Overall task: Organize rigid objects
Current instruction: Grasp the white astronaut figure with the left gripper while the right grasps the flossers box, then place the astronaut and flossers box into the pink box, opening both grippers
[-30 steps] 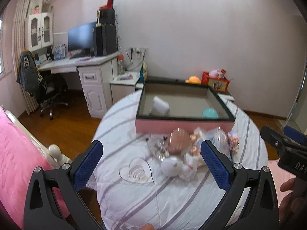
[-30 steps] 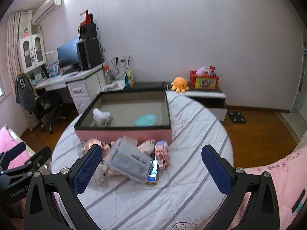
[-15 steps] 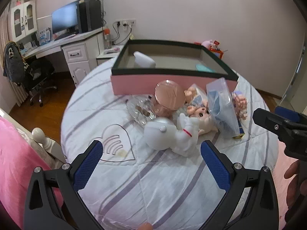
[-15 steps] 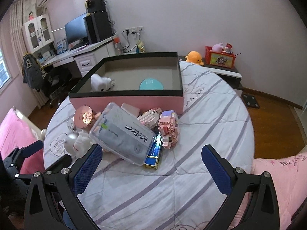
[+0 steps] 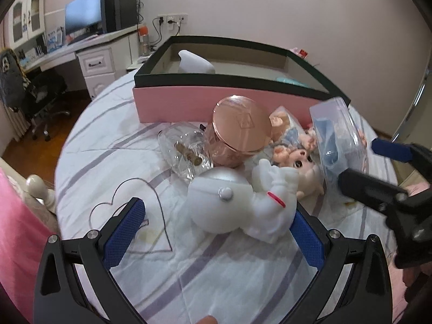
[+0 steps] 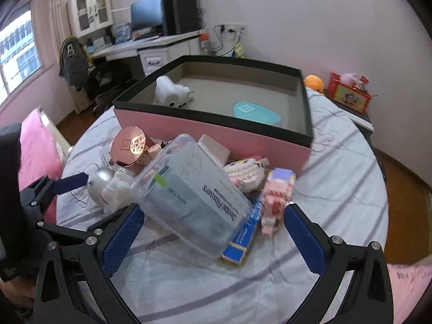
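Astronaut figure, centre frame, lying between spread left gripper pads, positioned for pickup. Clear floss box, centre right-wrist frame, tilted on pile, bracketed by spread right gripper. Pink storage box behind, awaiting both.

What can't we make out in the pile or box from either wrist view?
- Pink-faced doll: body hidden behind white astronaut figure in the left wrist view.
- Contents of the clear plastic lidded box: blurred through the plastic in the right wrist view.
- Blue and gold flat pack: mostly under that box.
- Teal round item in the pink, dark-rimmed storage box: the near wall cuts it off in the left wrist view.
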A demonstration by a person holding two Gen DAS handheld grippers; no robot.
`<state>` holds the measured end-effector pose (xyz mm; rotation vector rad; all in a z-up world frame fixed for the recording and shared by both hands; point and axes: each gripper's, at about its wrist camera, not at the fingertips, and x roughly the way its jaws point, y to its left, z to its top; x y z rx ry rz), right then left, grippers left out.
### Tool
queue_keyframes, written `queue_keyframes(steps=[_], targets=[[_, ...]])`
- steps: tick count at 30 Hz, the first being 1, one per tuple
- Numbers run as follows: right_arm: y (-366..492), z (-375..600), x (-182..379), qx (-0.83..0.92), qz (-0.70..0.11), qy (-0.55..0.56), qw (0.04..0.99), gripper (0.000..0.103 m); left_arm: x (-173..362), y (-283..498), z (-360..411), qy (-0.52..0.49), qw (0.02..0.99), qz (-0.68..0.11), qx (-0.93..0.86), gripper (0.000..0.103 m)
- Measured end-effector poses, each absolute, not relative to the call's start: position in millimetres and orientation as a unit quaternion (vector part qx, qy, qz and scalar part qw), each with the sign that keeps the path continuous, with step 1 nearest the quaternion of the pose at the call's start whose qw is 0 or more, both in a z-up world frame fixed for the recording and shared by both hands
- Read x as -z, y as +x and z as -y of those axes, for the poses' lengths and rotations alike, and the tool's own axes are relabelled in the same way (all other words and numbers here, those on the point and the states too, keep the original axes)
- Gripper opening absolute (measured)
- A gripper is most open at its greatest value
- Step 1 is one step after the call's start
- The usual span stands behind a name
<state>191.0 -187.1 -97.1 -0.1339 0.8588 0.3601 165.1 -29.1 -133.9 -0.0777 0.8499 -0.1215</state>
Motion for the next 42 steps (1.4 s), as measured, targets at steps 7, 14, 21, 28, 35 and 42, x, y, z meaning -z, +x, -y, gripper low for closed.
queue_keyframes(steps=[7, 14, 21, 28, 35, 42], targets=[[203, 180, 99, -0.205, -0.396, -0.089, 0.890, 0.103, 137, 171, 27, -0.043, 0.905, -0.415, 0.081, 0.074], [202, 179, 103, -0.232, -0.406, -0.065, 0.881, 0.067, 135, 169, 20, -0.056, 0.904, -0.414, 0.084, 0.073], [197, 180, 99, -0.237, -0.394, -0.036, 0.887, 0.067, 132, 165, 16, -0.056, 0.906, -0.414, 0.075, 0.073], [190, 184, 84, -0.244, -0.382, -0.009, 0.891, 0.067, 117, 155, 10, -0.057, 0.910, -0.405, 0.070, 0.073], [192, 192, 65, -0.251, -0.365, 0.018, 0.896, 0.067, 81, 153, -3, -0.054, 0.921, -0.380, 0.063, 0.073], [224, 199, 33, -0.235, -0.340, 0.026, 0.910, 0.067, 26, 193, -10, -0.028, 0.944, -0.324, 0.060, 0.073]])
